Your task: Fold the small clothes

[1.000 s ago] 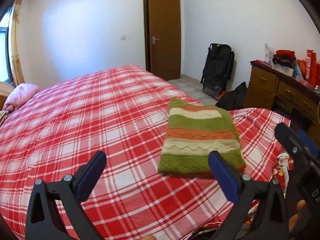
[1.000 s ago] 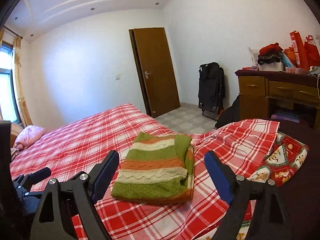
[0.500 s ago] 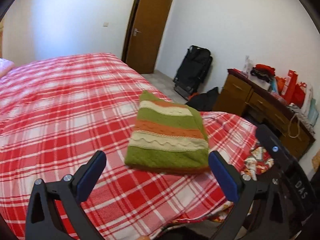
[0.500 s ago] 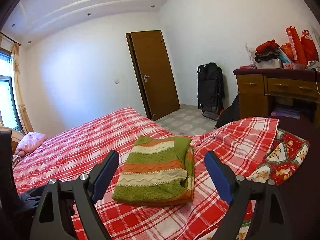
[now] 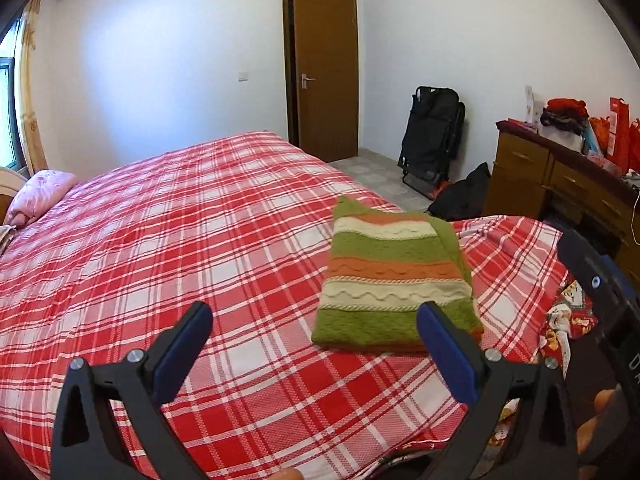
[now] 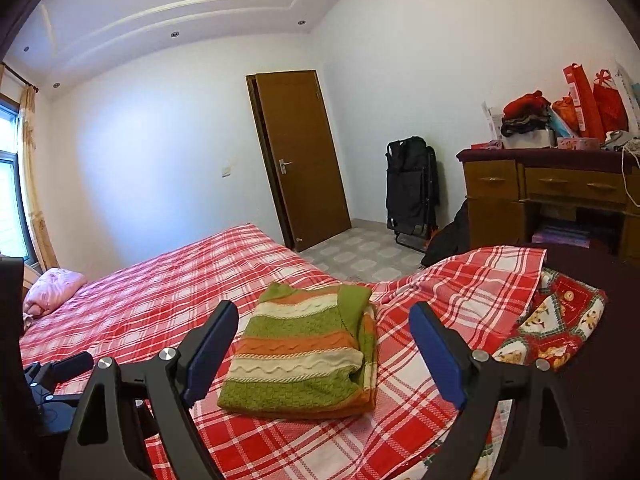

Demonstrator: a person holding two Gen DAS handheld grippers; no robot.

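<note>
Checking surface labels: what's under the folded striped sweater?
The striped sweater lies flat on the red plaid bedspread. Its lower folded layers and the cloth directly beneath are covered.

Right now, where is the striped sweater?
The striped sweater lies folded on the red plaid bedspread near the bed's foot corner, ahead of both open grippers, with the wooden dresser beyond on the right.

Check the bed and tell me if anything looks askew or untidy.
The striped sweater lies folded flat and neat. What stands out is the red plaid bedspread: near the bed's corner it is rucked up into a ridge, baring a patterned quilt beneath.
</note>
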